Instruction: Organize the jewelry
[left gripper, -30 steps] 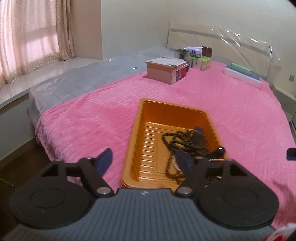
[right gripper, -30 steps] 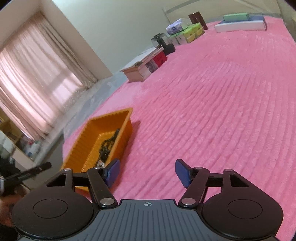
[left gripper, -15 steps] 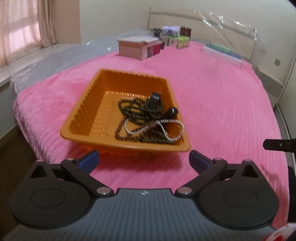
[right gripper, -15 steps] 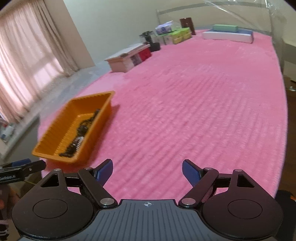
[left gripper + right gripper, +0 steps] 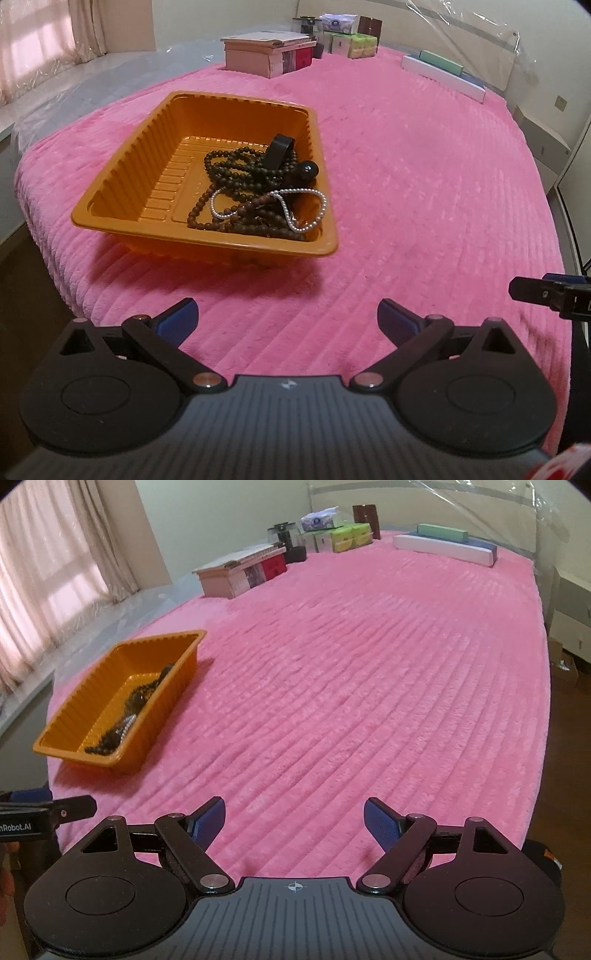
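Note:
An orange plastic tray (image 5: 162, 184) lies on the pink bedspread near the bed's foot, left of centre. Tangled in its right half are a dark wooden bead necklace (image 5: 236, 173), a white pearl strand (image 5: 321, 206), a black band (image 5: 277, 151) and a black ball (image 5: 308, 170). My left gripper (image 5: 286, 312) is open and empty, a short way in front of the tray. My right gripper (image 5: 295, 808) is open and empty over bare bedspread, with the tray (image 5: 74, 755) off to its left. Each gripper's finger shows at the edge of the other's view.
A pink box with small drawers (image 5: 266, 55) stands farther up the bed, with several small cartons (image 5: 343, 535) and a long white box (image 5: 443, 548) near the headboard. The bed's foot edge drops to the dark floor at my left. A curtained window (image 5: 44, 576) is on the left.
The left gripper has drawn back from over the tray and its jaws have spread wider. The right gripper's view has levelled out and its jaws have widened a little.

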{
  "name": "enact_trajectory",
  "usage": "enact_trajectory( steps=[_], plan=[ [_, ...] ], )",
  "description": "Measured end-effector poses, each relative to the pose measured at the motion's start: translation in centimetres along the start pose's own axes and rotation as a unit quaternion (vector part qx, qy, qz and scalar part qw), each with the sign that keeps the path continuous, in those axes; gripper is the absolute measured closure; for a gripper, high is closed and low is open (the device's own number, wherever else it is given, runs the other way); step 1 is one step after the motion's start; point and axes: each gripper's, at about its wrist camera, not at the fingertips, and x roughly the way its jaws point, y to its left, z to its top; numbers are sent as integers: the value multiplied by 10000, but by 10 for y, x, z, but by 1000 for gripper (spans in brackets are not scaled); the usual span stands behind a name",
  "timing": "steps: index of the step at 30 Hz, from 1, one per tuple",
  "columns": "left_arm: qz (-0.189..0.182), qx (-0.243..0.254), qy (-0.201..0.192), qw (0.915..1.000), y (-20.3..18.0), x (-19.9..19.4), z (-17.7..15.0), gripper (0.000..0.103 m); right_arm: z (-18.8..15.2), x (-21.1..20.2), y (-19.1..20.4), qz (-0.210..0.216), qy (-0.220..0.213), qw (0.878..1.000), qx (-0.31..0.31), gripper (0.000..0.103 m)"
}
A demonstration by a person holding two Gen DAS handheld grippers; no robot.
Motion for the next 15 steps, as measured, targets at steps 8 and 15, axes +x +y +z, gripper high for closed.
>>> enact_trajectory(
  steps=[8,15],
  plan=[
    [174,43,96,9998,-4,6,0,1,-2,8,5,-141,93,9997,-180,21],
    [147,-83,117,9998,-7,10,0,1,-2,12,7,-109,123,9996,-236,21]
  ],
)
